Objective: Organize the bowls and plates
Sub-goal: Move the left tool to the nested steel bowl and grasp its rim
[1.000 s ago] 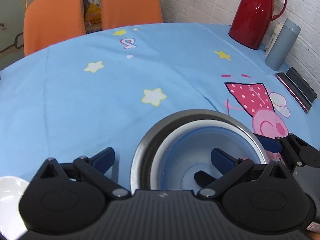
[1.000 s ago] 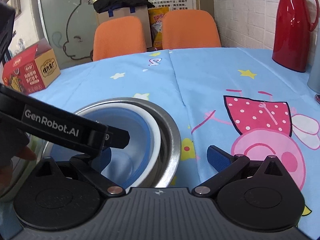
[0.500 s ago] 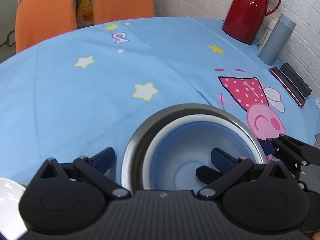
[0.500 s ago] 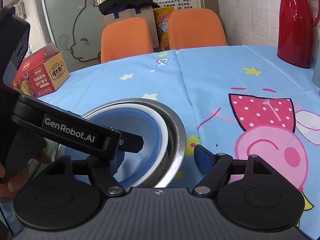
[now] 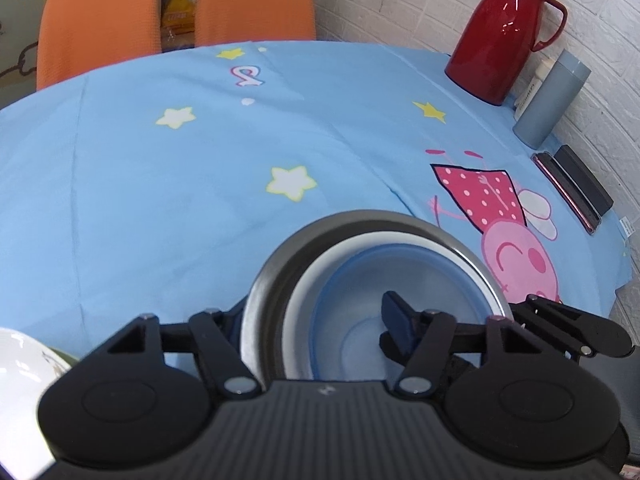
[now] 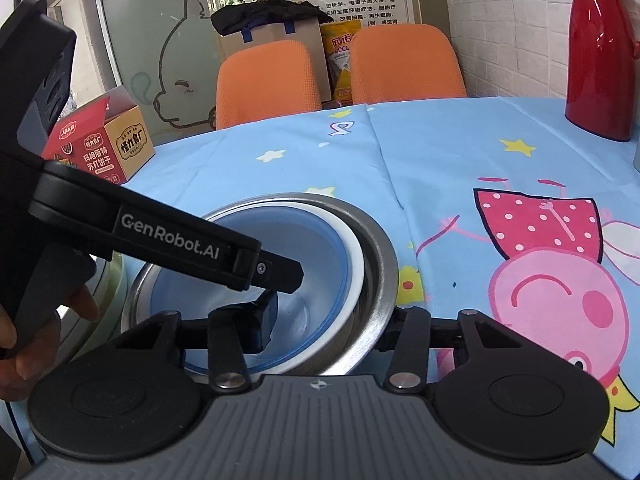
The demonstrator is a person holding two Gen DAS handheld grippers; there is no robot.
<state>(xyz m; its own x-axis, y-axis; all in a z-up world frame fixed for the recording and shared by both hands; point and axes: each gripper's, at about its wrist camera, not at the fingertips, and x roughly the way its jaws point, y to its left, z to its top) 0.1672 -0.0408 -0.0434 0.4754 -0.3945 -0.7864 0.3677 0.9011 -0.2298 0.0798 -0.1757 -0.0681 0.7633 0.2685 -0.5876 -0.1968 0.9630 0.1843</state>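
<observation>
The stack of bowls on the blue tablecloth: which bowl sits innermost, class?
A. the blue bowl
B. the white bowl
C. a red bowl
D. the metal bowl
A. The blue bowl lies nested inside the white bowl, which in turn sits inside the metal bowl; the right wrist view shows the same order of rims, metal outermost, then white, then blue.

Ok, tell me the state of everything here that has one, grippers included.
left gripper: shut across the nested bowls' walls.
right gripper: jaws closing, bowl walls between them.
steel bowl: upright, holds the white bowl.
white bowl: nested inside, off-centre.
blue bowl: innermost, upright.
red flask: upright, lid shut.
snack box: flap open.
</observation>
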